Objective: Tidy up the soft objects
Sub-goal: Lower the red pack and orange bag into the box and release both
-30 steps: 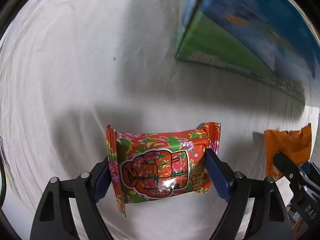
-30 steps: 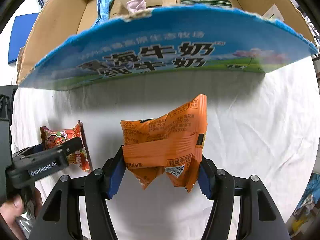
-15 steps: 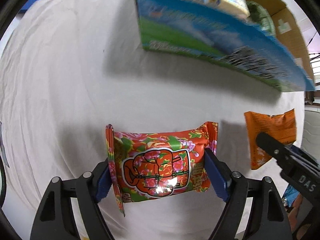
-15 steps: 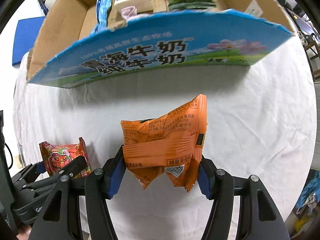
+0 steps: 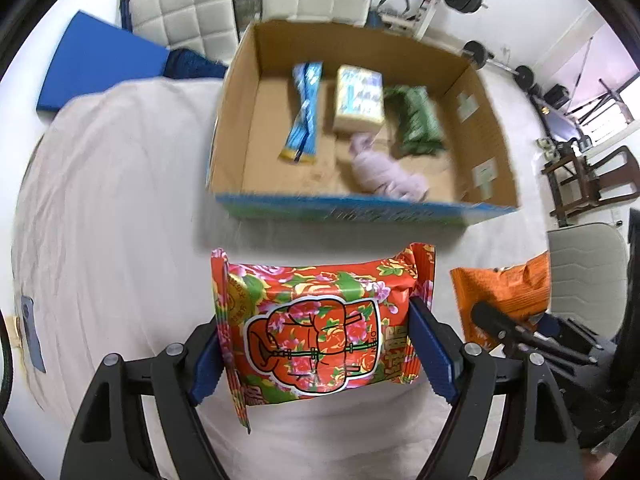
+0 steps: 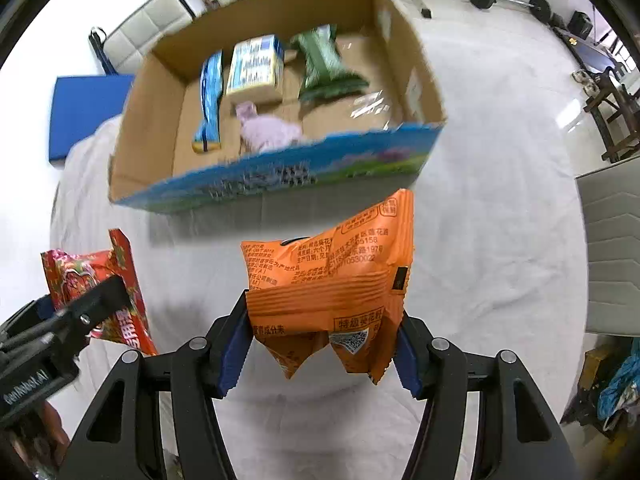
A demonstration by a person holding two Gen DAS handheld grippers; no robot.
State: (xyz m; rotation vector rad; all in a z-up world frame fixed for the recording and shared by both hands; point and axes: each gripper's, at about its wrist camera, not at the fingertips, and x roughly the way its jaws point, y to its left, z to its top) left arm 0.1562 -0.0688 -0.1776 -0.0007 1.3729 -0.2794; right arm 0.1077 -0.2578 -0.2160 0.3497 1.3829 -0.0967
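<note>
With both packets lifted short of the cardboard box [image 5: 236, 120] at 12 o'clock, left gripper [image 5: 316, 344] is clenched on the floral packet [image 5: 316, 328], right gripper [image 6: 322, 340] on the orange packet [image 6: 332, 280]. Risks: clipping the near wall, slippery film sliding out, packets colliding.

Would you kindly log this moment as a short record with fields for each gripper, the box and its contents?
left gripper: shut on floral red packet
right gripper: shut on orange packet
cardboard box: open-topped, on white cloth, beyond both packets
box contents: blue packet, pale carton, green packet, lilac soft item
</note>
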